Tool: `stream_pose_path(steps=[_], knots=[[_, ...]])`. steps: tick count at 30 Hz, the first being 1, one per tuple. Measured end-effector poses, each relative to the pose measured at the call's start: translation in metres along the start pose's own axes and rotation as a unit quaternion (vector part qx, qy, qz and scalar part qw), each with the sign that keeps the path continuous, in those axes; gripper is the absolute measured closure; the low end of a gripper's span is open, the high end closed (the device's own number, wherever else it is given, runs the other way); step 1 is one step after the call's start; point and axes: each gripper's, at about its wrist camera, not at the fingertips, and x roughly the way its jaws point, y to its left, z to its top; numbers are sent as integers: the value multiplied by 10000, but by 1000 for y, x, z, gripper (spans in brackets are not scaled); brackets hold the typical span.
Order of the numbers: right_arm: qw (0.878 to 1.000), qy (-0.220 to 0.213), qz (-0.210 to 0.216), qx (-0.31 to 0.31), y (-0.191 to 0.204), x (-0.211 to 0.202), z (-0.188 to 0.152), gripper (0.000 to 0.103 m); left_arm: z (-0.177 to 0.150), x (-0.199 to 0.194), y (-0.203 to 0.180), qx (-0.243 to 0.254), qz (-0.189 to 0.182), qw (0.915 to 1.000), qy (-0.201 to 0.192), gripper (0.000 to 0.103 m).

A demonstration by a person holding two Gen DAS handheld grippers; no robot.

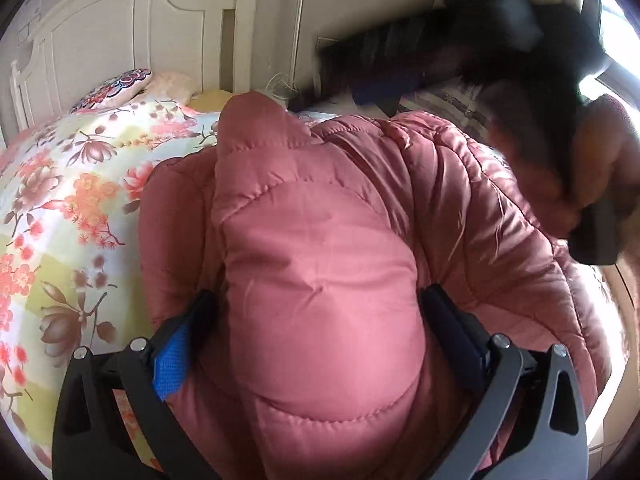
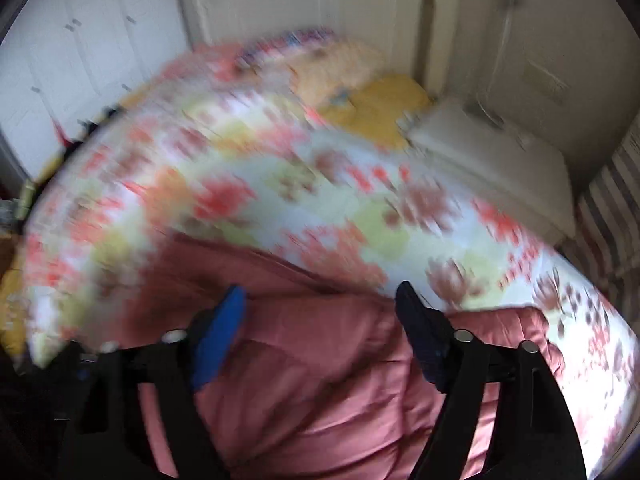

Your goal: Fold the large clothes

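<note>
Our left gripper (image 1: 316, 344) is clamped on a fat fold of the pink puffer jacket (image 1: 360, 208) lying on the floral bedspread (image 1: 72, 184), but our right gripper (image 2: 320, 340) just straddles it unclamped, so the slippery padding could easily spring back unfolded.

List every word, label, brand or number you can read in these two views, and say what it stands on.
None can be read.
Pink puffer jacket: no label or logo shows.
Floral bedspread: flower print only, no lettering.
Patterned pillow: ornament only.
Right wrist view: motion-blurred throughout, so any text there is unreadable.
</note>
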Motion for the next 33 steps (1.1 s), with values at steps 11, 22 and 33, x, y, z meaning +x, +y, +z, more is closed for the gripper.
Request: stream_pose_path(steps=[11,22,33], knots=[[9940,780,-21,-768,45,74,-14,43,-2,0,3,-128,15,9999,-17,2],[9989,-158,-433,-75,-8,-36,-45,44,-5,-7,-5,-72,59,9999,-103,2],[9966,28,-801,-208,-8,-27,-76,42,-3,-3,-3,-76,66,9999,-66,2]])
